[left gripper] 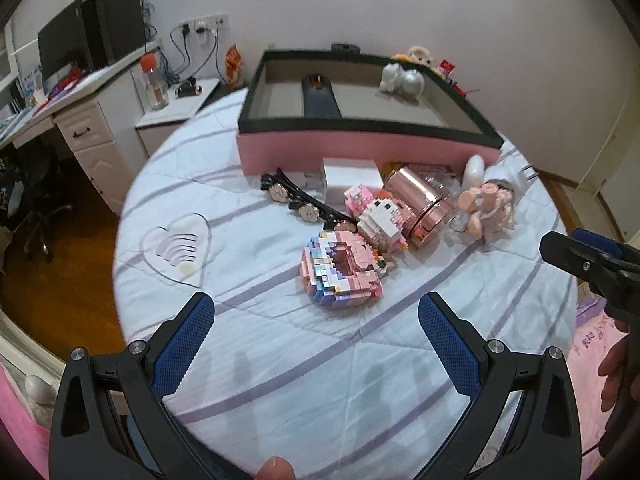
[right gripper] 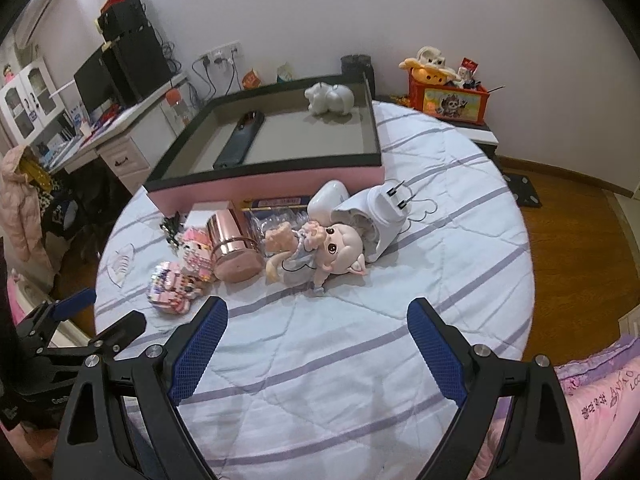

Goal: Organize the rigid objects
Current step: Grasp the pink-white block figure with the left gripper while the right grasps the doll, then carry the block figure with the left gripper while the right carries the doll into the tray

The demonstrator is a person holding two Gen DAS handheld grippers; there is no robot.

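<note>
A pink storage box (left gripper: 360,150) (right gripper: 276,184) with a black rim stands at the far side of the bed; inside lie a dark flat case (left gripper: 320,98) (right gripper: 240,140) and a white figurine (left gripper: 402,78) (right gripper: 330,98). In front of it lie a pastel brick model (left gripper: 340,272) (right gripper: 170,288), a smaller brick figure (left gripper: 378,218), a rose-gold jar (left gripper: 420,208) (right gripper: 234,248), a black hair clip (left gripper: 304,202), a doll (left gripper: 486,206) (right gripper: 316,250) and a white charger (right gripper: 390,204). My left gripper (left gripper: 316,314) is open and empty, short of the brick model. My right gripper (right gripper: 318,316) is open and empty, short of the doll.
The bed has a white quilt with purple stripes (left gripper: 280,360) (right gripper: 320,380). A white desk with a monitor (left gripper: 84,40) stands at left, with a bottle (left gripper: 154,82) on a low cabinet. A red toy box (right gripper: 448,96) sits at the back right. Wood floor (right gripper: 580,248) lies to the right.
</note>
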